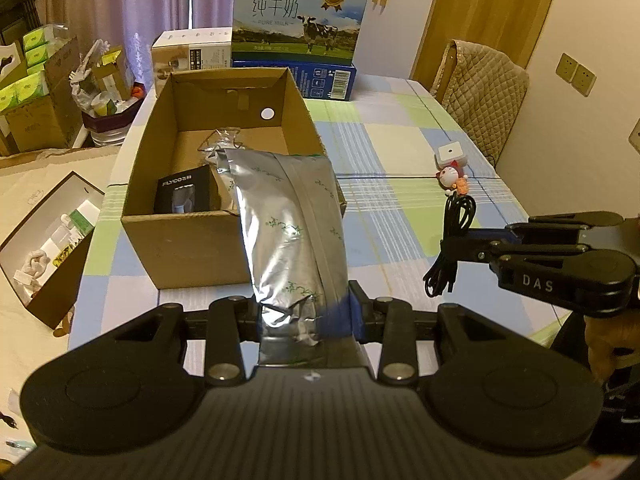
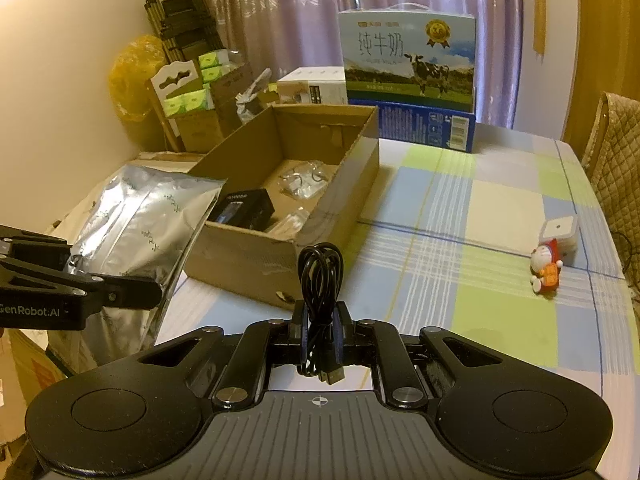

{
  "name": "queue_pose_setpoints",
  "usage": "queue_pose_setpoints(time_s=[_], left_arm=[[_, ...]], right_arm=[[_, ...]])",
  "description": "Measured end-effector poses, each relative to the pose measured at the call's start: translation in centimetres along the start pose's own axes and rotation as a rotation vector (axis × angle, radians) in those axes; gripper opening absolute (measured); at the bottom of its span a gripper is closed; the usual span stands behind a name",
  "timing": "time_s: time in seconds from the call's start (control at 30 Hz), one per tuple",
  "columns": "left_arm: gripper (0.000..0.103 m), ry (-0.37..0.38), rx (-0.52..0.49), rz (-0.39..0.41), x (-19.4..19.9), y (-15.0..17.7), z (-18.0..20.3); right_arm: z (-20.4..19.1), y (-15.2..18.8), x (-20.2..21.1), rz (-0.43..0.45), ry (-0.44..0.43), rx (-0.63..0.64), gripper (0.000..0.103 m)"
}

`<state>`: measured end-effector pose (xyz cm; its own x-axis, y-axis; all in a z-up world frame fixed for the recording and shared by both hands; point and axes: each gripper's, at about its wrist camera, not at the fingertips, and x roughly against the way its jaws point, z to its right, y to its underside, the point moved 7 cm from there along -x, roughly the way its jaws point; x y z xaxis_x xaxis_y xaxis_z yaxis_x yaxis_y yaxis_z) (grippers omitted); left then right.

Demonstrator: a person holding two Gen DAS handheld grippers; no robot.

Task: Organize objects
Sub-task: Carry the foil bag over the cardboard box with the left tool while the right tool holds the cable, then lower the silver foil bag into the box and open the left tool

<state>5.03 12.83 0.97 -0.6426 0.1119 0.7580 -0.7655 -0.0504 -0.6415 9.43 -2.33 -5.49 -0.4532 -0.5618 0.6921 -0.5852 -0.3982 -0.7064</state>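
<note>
The left gripper [image 1: 304,316] is pinching a silver bag [image 1: 292,224] at frame centre, over the cardboard box [image 1: 192,240]. The right gripper [image 2: 320,336] is clamping a black cable [image 2: 320,272]. A black carton [image 1: 182,196] is lying inside; a toy [image 2: 546,270] is waiting on the desk [image 2: 500,320] at right.

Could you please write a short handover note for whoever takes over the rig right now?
Left gripper: shut on the silver foil pouch, held up at the near edge of the cardboard box.
Right gripper: shut on the coiled black cable, held above the table.
Done: a black product box and clear plastic bags lie in the cardboard box.
Left: pouch, cable, and probably the cat figurine and white cube.
</note>
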Motion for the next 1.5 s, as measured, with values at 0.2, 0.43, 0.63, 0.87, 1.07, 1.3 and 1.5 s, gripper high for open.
queue_pose_setpoints(time_s=[0.2, 0.43, 0.63, 0.87, 1.07, 1.3, 1.5], left_arm=[[0.032, -0.009, -0.005, 0.003, 0.2, -0.4, -0.6], [0.032, -0.012, -0.005, 0.01, 0.3, -1.2, -1.3], [0.032, -0.014, -0.004, 0.015, 0.4, -1.8, -2.0], [0.032, -0.023, -0.026, 0.012, 0.4, -3.8, -4.0], [0.032, -0.044, -0.045, 0.018, 0.0, -6.7, -5.8], [0.032, -0.055, -0.049, 0.024, -1.5, -10.3, -7.7], [0.032, -0.062, -0.036, 0.027, -3.2, -12.6, -9.1]], right_arm=[[-0.6, -1.0, -0.3, 0.01, -0.009, 0.011, 0.009], [-1.6, -2.6, -0.8, 0.024, -0.028, 0.023, 0.009], [-2.5, -3.9, -1.6, 0.029, -0.048, 0.029, 0.009], [-2.9, -6.1, -2.7, 0.027, -0.08, 0.002, 0.009], [-3.1, -9.0, -4.1, 0.036, -0.098, -0.024, 0.009], [-3.2, -11.7, -6.6, 0.02, -0.104, -0.026, 0.009], [-2.7, -12.8, -9.1, 0.0, -0.093, -0.037, 0.009]])
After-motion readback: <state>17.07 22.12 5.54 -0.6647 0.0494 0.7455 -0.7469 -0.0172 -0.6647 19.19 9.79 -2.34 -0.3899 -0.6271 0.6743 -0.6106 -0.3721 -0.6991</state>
